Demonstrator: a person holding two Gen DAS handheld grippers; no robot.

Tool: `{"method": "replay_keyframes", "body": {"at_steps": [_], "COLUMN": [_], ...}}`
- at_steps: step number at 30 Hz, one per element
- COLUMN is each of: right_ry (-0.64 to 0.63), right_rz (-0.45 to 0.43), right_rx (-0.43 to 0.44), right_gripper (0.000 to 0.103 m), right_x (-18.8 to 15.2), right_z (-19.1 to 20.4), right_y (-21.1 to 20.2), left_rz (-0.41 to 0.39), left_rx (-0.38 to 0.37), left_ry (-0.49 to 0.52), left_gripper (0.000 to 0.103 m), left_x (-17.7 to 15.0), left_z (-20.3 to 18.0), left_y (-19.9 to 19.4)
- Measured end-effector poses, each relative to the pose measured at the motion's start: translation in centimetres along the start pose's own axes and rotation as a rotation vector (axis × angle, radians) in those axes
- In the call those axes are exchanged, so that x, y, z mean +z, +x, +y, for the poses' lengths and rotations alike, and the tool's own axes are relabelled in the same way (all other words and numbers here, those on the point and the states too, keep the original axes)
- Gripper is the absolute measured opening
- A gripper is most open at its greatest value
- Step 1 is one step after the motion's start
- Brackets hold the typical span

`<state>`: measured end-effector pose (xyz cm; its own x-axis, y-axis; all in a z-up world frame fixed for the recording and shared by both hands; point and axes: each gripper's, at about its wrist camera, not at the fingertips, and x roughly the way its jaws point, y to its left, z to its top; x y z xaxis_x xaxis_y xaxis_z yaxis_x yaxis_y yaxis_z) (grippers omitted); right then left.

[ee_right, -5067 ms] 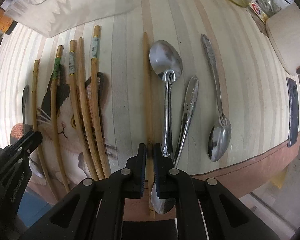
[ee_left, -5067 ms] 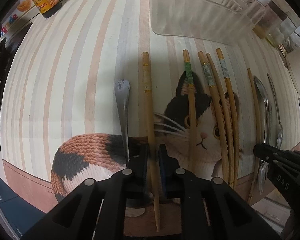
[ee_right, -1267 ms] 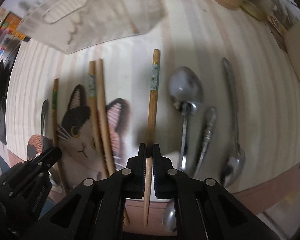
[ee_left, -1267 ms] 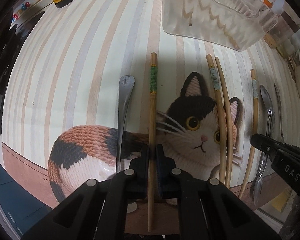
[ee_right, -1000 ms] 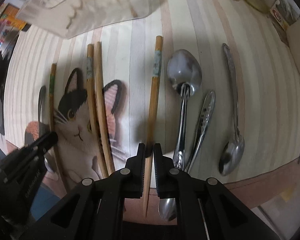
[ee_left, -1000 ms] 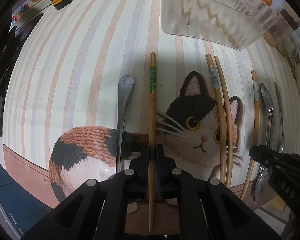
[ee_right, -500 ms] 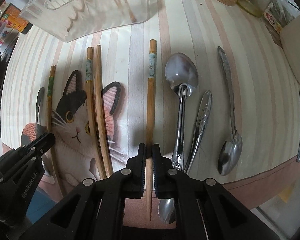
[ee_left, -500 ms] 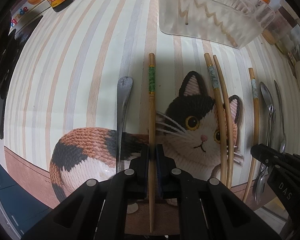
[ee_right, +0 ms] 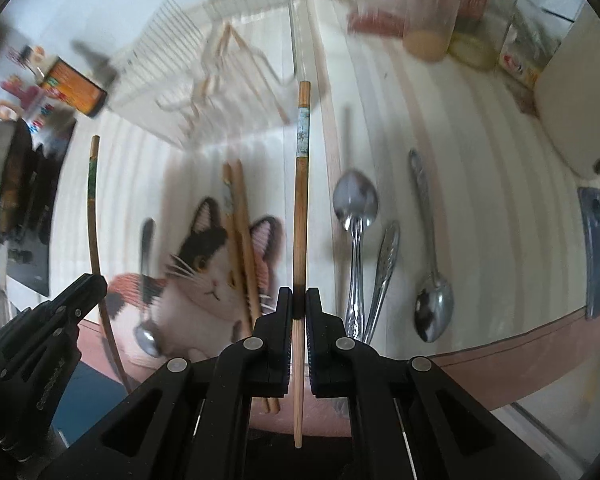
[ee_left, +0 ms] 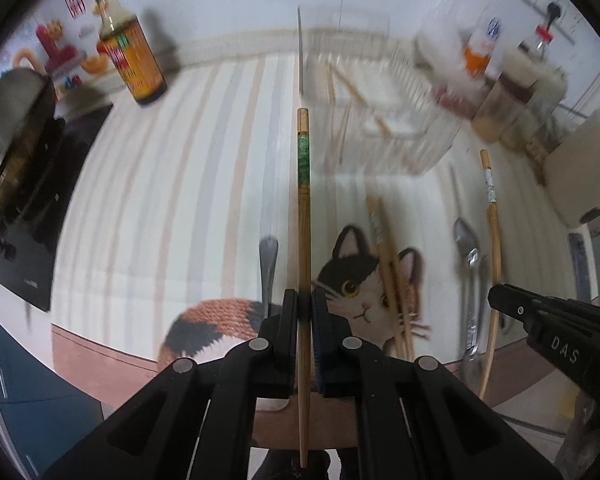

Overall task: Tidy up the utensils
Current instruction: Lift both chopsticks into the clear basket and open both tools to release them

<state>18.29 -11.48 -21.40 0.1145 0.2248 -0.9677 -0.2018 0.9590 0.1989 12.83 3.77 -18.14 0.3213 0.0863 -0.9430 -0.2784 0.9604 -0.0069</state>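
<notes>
Since half a second ago both chopsticks have been lifted off the mat and more of the far wall and counter is now seen; the green-banded chopstick [ee_left: 303, 216] is pinched between the pressed-together jaws of the left gripper [ee_left: 305, 312], its decorated end pointing far, and the pale-banded chopstick [ee_right: 300, 208] is pinched in the same way by the right gripper [ee_right: 299, 308], held above the striped mat [ee_left: 172, 208]; the printed cat [ee_left: 360, 280] is seen beneath both; a pair of chopsticks [ee_right: 240, 232] is left lying across the cat's face, and a single spoon [ee_right: 146, 280] lies at the left of the cat, bowl nearest; at the right three spoons are laid out, a large spoon [ee_right: 354, 208] with bowl far, a patterned handle [ee_right: 384, 264] just beside it, and a slim spoon [ee_right: 432, 280] with bowl near; the clear drainer basket [ee_left: 388, 120] is seen at the far edge of the mat, blurred, with chopsticks already inside; a brown sauce bottle [ee_left: 130, 60] with a yellow and red label stands far left, its writing too blurred to be read; the letters "DAS" are read on the side of the right gripper in the left wrist view; jars [ee_right: 432, 8] stand far right, their labels unreadable.
</notes>
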Motion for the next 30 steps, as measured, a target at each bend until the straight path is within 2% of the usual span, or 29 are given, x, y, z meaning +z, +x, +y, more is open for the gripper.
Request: {"method": "replay_keyframes", "body": {"at_steps": [6, 12, 15, 22, 28, 30], "right_ry": [0.002, -0.003, -0.003, 0.004, 0.026, 0.029], "right_rz": [-0.094, -0.163, -0.19, -0.196, -0.148, -0.123], "right_rx": [0.05, 0.111, 0.129, 0.148, 0.141, 0.137], "right_gripper": [0.006, 0.006, 0.006, 0.006, 0.006, 0.006], "right_x": [2.3, 5.8, 8.7, 16.4, 23.3, 24.6], "right_z": [0.1, 1.1, 1.4, 2.0, 2.1, 2.2], "right_y": [-4.7, -8.2, -9.1, -8.3, -4.0, -2.4], "left_rz": [-0.09, -0.137, -0.149, -0.115, -0.013, 0.018], "left_rx": [-0.036, -0.139, -0.176, -0.231, -0.246, -0.242], "left_ry": [-0.008, -0.018, -0.031, -0.064, -0.093, -0.097], "left_gripper": [0.004, 0.004, 0.004, 0.004, 0.004, 0.004], "left_x": [2.1, 6.5, 9.2, 16.5, 22.3, 23.1], "left_z": [0.1, -0.1, -0.2, 0.1, 0.2, 0.1], "left_y": [-4.3, -7.2, -7.7, -5.8, -0.4, 1.4]}}
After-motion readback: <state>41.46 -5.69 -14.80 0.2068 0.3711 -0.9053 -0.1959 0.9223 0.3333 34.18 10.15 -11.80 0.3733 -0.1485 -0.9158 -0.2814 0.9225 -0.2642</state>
